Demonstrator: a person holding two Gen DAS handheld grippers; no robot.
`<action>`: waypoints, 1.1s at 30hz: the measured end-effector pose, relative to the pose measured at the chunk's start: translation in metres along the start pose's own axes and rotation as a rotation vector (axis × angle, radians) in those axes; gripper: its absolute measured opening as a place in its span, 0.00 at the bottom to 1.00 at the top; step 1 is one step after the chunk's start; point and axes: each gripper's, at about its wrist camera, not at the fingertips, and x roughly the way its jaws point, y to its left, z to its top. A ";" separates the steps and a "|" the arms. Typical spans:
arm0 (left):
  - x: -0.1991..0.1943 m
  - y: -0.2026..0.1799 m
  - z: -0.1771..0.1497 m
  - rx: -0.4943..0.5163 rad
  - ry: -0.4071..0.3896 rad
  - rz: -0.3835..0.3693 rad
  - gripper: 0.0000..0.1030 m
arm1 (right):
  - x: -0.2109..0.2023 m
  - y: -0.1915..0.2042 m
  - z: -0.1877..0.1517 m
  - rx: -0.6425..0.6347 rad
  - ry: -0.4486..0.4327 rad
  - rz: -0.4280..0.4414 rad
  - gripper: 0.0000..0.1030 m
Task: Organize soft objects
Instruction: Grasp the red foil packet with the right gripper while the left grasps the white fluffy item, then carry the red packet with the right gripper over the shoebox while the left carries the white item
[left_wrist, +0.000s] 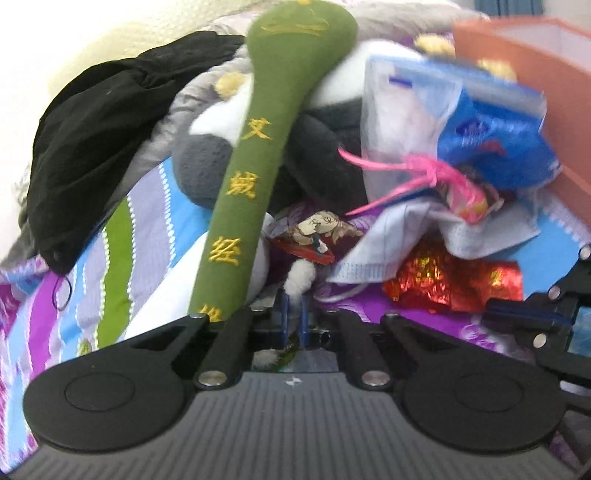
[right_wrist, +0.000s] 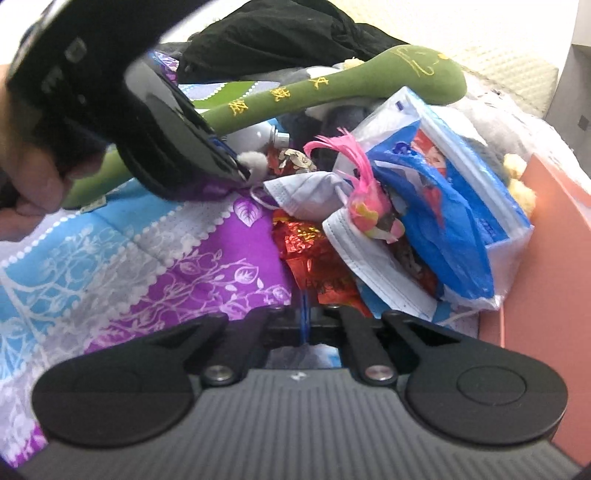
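Observation:
A pile of soft things lies on a patterned bedspread (right_wrist: 122, 258). A long green plush stick with yellow characters (left_wrist: 255, 158) (right_wrist: 295, 96) leans across a grey and white plush toy (left_wrist: 210, 170). A black cloth (left_wrist: 99, 147) (right_wrist: 280, 40) lies behind. My left gripper (left_wrist: 294, 317) is shut on a white fluffy tuft (left_wrist: 301, 278) (right_wrist: 255, 162) at the pile's near edge; it also shows in the right wrist view (right_wrist: 243, 168). My right gripper (right_wrist: 306, 321) is shut with nothing seen between its fingers, just in front of a red foil wrapper (right_wrist: 306, 251) (left_wrist: 454, 280).
A plastic bag with blue packs (right_wrist: 454, 206) (left_wrist: 461, 122), white face masks (right_wrist: 369, 258) (left_wrist: 369, 251) and a pink feathered toy (right_wrist: 365, 195) (left_wrist: 443, 177) sit in the pile. A salmon pink box (right_wrist: 546, 266) (left_wrist: 535, 77) stands at the right.

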 end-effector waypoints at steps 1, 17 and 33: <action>-0.005 0.001 -0.001 -0.017 -0.004 -0.012 0.07 | -0.004 0.000 -0.002 0.002 0.001 0.001 0.03; -0.115 -0.024 -0.049 -0.272 -0.016 -0.213 0.07 | -0.099 0.031 -0.036 -0.024 0.057 -0.060 0.04; -0.175 -0.030 -0.105 -0.364 0.022 -0.249 0.07 | -0.152 0.050 -0.071 0.166 0.097 -0.015 0.06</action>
